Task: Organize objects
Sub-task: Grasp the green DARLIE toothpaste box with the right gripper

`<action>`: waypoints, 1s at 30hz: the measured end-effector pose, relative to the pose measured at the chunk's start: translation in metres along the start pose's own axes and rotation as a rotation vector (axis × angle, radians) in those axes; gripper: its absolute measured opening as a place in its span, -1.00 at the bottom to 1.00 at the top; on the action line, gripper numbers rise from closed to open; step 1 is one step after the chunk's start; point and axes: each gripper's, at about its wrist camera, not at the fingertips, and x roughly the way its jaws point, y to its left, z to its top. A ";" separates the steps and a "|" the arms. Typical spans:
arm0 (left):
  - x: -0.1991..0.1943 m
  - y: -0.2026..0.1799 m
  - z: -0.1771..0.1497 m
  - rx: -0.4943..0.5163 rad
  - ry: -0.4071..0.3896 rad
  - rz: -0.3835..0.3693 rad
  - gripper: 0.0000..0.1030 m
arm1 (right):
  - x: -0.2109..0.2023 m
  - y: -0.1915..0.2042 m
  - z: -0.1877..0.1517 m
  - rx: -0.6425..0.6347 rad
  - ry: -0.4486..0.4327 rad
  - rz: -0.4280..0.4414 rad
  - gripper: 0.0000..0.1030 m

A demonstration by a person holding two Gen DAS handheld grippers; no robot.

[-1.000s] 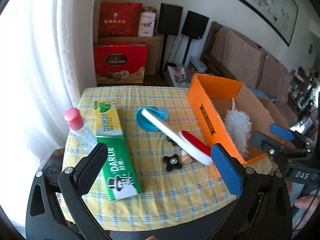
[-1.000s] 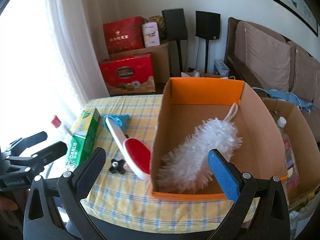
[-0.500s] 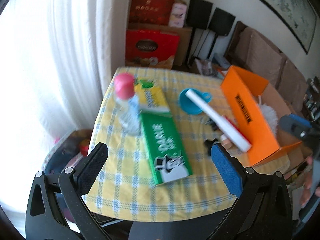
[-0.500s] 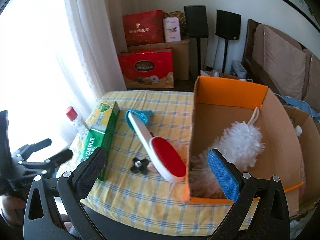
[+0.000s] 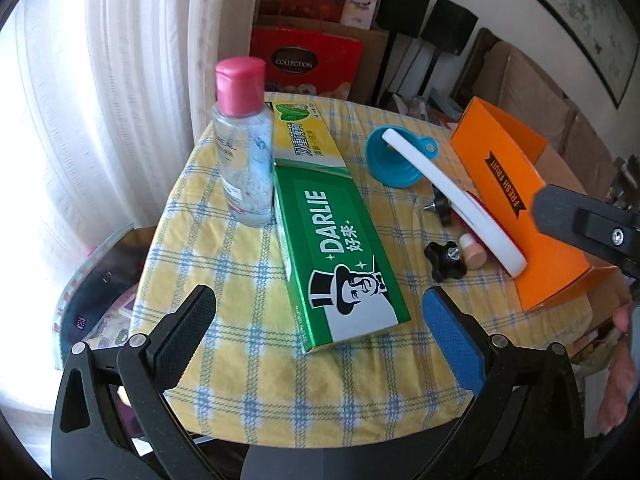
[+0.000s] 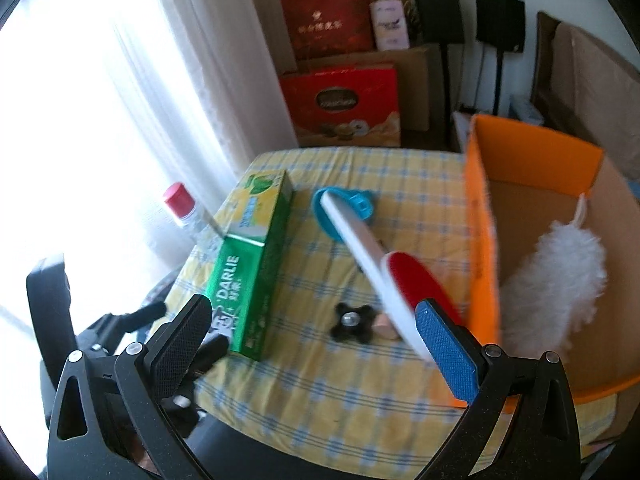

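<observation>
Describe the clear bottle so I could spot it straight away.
Start at the yellow checked table by the white curtain. At its window-side edge, beside the long green Darlie box, stands the bottle. It is the only upright, see-through item, topped with a pink cap.

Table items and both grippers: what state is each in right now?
Left gripper: open, empty.
Right gripper: open, empty.
Bottle: upright, pink cap on.
Toothpaste box: lying flat, closed.
Lint brush: tilted, handle on the funnel, head against the orange box.
Orange box: open-topped.
Duster: inside the orange box.
</observation>
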 end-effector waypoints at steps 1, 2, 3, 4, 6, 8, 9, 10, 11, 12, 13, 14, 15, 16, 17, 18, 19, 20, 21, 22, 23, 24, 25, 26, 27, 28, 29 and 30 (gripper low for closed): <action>0.003 -0.001 -0.001 -0.004 -0.001 -0.001 1.00 | 0.004 0.001 0.000 0.005 0.007 0.012 0.99; 0.005 -0.001 -0.001 -0.006 -0.002 -0.001 1.00 | 0.009 0.002 0.000 0.010 0.015 0.022 0.99; 0.008 -0.002 -0.002 -0.008 -0.004 -0.003 1.00 | 0.014 0.003 0.000 0.016 0.025 0.032 0.99; 0.009 -0.001 -0.001 -0.008 -0.004 -0.002 1.00 | 0.018 0.005 -0.001 0.020 0.035 0.044 0.99; 0.013 -0.001 -0.001 -0.010 -0.006 -0.002 0.98 | 0.026 0.007 -0.002 0.028 0.053 0.060 0.97; 0.015 0.001 0.000 -0.017 -0.004 -0.010 0.90 | 0.032 0.008 -0.003 0.032 0.069 0.073 0.96; 0.016 0.003 0.000 -0.022 -0.003 -0.015 0.82 | 0.034 0.009 -0.004 0.031 0.075 0.075 0.96; 0.017 0.004 0.000 -0.025 -0.002 -0.018 0.74 | 0.036 0.010 -0.004 0.029 0.078 0.074 0.96; 0.018 0.004 0.001 -0.028 0.003 -0.025 0.71 | 0.037 0.010 -0.004 0.027 0.082 0.076 0.96; 0.020 0.005 0.002 -0.033 0.008 -0.034 0.64 | 0.039 0.011 -0.005 0.025 0.085 0.078 0.96; 0.021 0.006 0.003 -0.040 0.013 -0.050 0.53 | 0.040 0.011 -0.005 0.026 0.088 0.080 0.95; 0.022 0.007 0.003 -0.043 0.016 -0.059 0.46 | 0.042 0.011 -0.005 0.027 0.091 0.083 0.95; 0.023 0.007 0.003 -0.047 0.021 -0.070 0.32 | 0.043 0.011 -0.005 0.027 0.094 0.086 0.95; 0.024 0.007 0.003 -0.050 0.024 -0.077 0.21 | 0.044 0.011 -0.005 0.028 0.096 0.088 0.94; 0.024 0.007 0.003 -0.051 0.025 -0.080 0.21 | 0.046 0.011 -0.004 0.031 0.100 0.089 0.93; 0.024 0.007 0.003 -0.049 0.023 -0.079 0.21 | 0.047 0.011 -0.004 0.032 0.103 0.091 0.92; 0.023 0.007 0.003 -0.050 0.022 -0.080 0.20 | 0.049 0.012 -0.004 0.034 0.107 0.094 0.91; 0.023 0.007 0.003 -0.051 0.022 -0.082 0.20 | 0.050 0.013 -0.004 0.035 0.111 0.097 0.90; 0.023 0.007 0.002 -0.052 0.022 -0.083 0.20 | 0.052 0.014 -0.004 0.034 0.116 0.102 0.89; 0.022 0.007 0.002 -0.052 0.022 -0.084 0.19 | 0.053 0.015 -0.003 0.033 0.118 0.103 0.89; 0.021 0.007 0.001 -0.051 0.022 -0.083 0.19 | 0.055 0.017 -0.003 0.031 0.122 0.105 0.89; 0.020 0.007 0.000 -0.050 0.021 -0.083 0.19 | 0.057 0.018 -0.003 0.029 0.124 0.107 0.89; 0.019 0.006 -0.001 -0.048 0.020 -0.086 0.19 | 0.059 0.020 -0.003 0.024 0.128 0.111 0.89; 0.018 0.006 -0.002 -0.047 0.021 -0.090 0.18 | 0.061 0.022 -0.003 0.022 0.131 0.112 0.88; 0.017 0.005 -0.004 -0.045 0.021 -0.096 0.18 | 0.063 0.023 -0.004 0.022 0.138 0.114 0.88; 0.015 0.004 -0.006 -0.042 0.022 -0.105 0.18 | 0.066 0.024 -0.004 0.024 0.145 0.121 0.87; 0.013 0.003 -0.007 -0.040 0.023 -0.113 0.18 | 0.068 0.024 -0.005 0.028 0.153 0.130 0.85; 0.011 0.003 -0.009 -0.038 0.026 -0.121 0.17 | 0.071 0.024 -0.006 0.035 0.162 0.138 0.85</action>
